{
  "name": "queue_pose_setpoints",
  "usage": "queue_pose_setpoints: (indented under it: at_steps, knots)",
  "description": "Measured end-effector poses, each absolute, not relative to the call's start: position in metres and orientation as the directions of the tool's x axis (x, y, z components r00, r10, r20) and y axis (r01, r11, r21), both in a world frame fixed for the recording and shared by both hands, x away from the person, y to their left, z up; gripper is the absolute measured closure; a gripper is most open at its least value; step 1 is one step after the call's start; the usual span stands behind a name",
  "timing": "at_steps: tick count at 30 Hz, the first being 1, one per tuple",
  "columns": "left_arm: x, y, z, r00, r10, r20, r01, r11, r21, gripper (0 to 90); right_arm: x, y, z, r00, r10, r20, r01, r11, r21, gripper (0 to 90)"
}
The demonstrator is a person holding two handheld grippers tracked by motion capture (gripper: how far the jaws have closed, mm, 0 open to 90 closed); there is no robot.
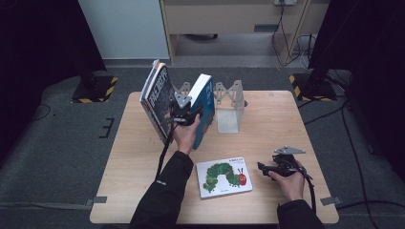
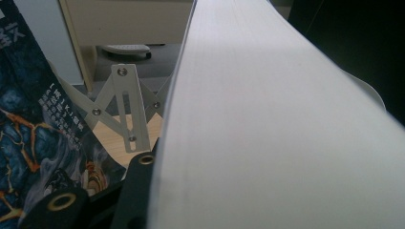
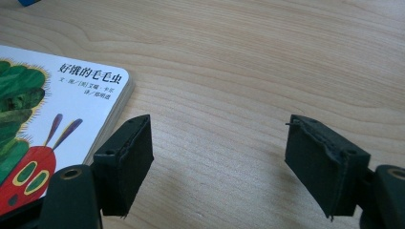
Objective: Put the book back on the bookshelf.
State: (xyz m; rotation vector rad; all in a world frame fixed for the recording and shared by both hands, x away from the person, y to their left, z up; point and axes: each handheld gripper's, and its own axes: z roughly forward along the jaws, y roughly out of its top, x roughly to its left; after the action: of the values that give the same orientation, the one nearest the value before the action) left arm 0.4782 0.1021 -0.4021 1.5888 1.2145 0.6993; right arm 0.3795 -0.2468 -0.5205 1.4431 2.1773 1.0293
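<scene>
A thick book with a blue cover (image 1: 203, 107) stands tilted on the wooden table (image 1: 267, 114). My left gripper (image 1: 190, 113) is shut on it from the near side. In the left gripper view the book's white page block (image 2: 277, 124) runs along one black finger (image 2: 136, 191). Dark-covered books (image 1: 157, 98) lean just left of it, and their cover (image 2: 28, 133) is close by. A caterpillar picture book (image 1: 223, 176) lies flat near the front edge. My right gripper (image 1: 266, 168) rests low to the right of it, open (image 3: 219, 162), with bare wood between its pads.
A folding metal book rack (image 1: 228, 95) with a clear end plate (image 1: 228, 121) stands at the back of the table, its struts (image 2: 125, 107) behind the books. Grey carpet surrounds the table. Black stands with hazard-striped feet (image 1: 305, 88) flank the far corners.
</scene>
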Motion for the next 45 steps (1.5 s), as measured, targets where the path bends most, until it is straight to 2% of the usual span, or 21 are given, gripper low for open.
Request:
queue_pose_setpoints:
  at_steps: [9, 14, 20, 24, 45]
  knots:
    - [0.453, 0.115, -0.413, 0.389, 0.913, -0.125, 0.377, -0.034, 0.926, 50.6, 0.379, -0.247, -0.52, -0.432, 0.895, 0.113, 0.654, 0.224, 0.723, 24.5]
    - [0.443, 0.123, -0.418, 0.396, 0.909, -0.129, 0.393, -0.04, 0.919, 50.8, 0.379, -0.247, -0.52, -0.43, 0.896, 0.109, 0.655, 0.227, 0.721, 24.5]
    - [0.445, 0.123, -0.429, 0.387, 0.908, -0.163, 0.416, -0.014, 0.909, 56.0, 0.379, -0.246, -0.52, -0.43, 0.896, 0.111, 0.658, 0.227, 0.718, 24.5]
    - [0.446, 0.12, -0.428, 0.373, 0.917, -0.141, 0.412, -0.027, 0.911, 57.5, 0.379, -0.246, -0.521, -0.431, 0.895, 0.115, 0.659, 0.225, 0.718, 24.6]
    - [0.469, 0.096, -0.432, 0.32, 0.935, -0.153, 0.427, 0.002, 0.904, 56.9, 0.38, -0.246, -0.52, -0.437, 0.892, 0.119, 0.656, 0.225, 0.721, 24.6]
